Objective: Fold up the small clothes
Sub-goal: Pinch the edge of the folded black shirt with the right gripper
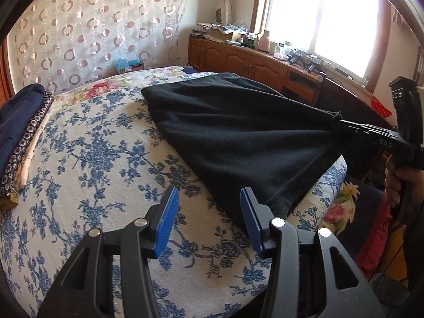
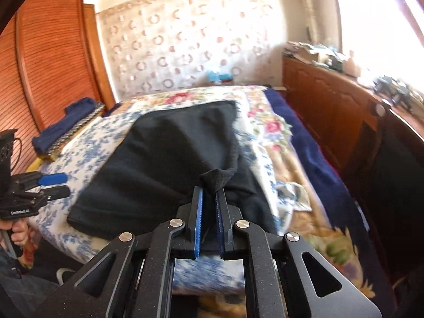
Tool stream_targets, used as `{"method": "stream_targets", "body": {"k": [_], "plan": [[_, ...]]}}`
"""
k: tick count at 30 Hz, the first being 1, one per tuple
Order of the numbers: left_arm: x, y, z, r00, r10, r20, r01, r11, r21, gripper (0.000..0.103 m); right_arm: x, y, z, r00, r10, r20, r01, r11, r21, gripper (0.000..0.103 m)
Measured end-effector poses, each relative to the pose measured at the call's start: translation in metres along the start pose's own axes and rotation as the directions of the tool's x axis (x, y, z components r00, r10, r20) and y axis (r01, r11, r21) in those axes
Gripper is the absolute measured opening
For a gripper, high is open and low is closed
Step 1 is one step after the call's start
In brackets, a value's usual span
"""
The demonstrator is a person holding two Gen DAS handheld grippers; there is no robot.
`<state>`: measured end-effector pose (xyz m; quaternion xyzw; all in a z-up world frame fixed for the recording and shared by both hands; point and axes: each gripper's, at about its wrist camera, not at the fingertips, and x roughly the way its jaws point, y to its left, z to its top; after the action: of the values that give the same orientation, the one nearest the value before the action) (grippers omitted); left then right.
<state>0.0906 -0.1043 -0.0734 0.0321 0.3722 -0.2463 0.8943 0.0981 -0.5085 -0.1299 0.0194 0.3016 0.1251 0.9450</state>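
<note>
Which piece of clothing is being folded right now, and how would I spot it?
Start at the bed with the blue-flowered sheet. Spread across its middle lies a black garment, and the right tool pinches one corner of it, lifting that corner off the sheet. Unlike the navy folded pile at the far edge, it is plain black, unfolded and gripped.

The left wrist view looks from low and close over the near edge of the bed (image 1: 87, 159), facing the far curtain (image 1: 87, 29) and the window (image 1: 323, 18). The right wrist view looks lengthwise along the bed from its right edge. Both share the black garment (image 1: 238, 137) and the curtain.
</note>
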Motion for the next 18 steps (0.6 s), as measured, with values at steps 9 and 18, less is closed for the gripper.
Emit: {"method": "stream_targets", "body": {"k": [9, 18], "plan": [[0.008, -0.007, -0.002, 1.0, -0.011, -0.025, 0.011, 1.0, 0.014, 0.047, 0.008, -0.019, -0.006, 0.995, -0.097, -0.025, 0.098, 0.993, 0.058, 0.024], [0.009, -0.009, -0.003, 1.0, -0.013, -0.028, 0.013, 1.0, 0.014, 0.047, 0.023, -0.008, -0.005, 0.997, -0.062, -0.049, 0.063, 0.998, 0.03, 0.048]]}}
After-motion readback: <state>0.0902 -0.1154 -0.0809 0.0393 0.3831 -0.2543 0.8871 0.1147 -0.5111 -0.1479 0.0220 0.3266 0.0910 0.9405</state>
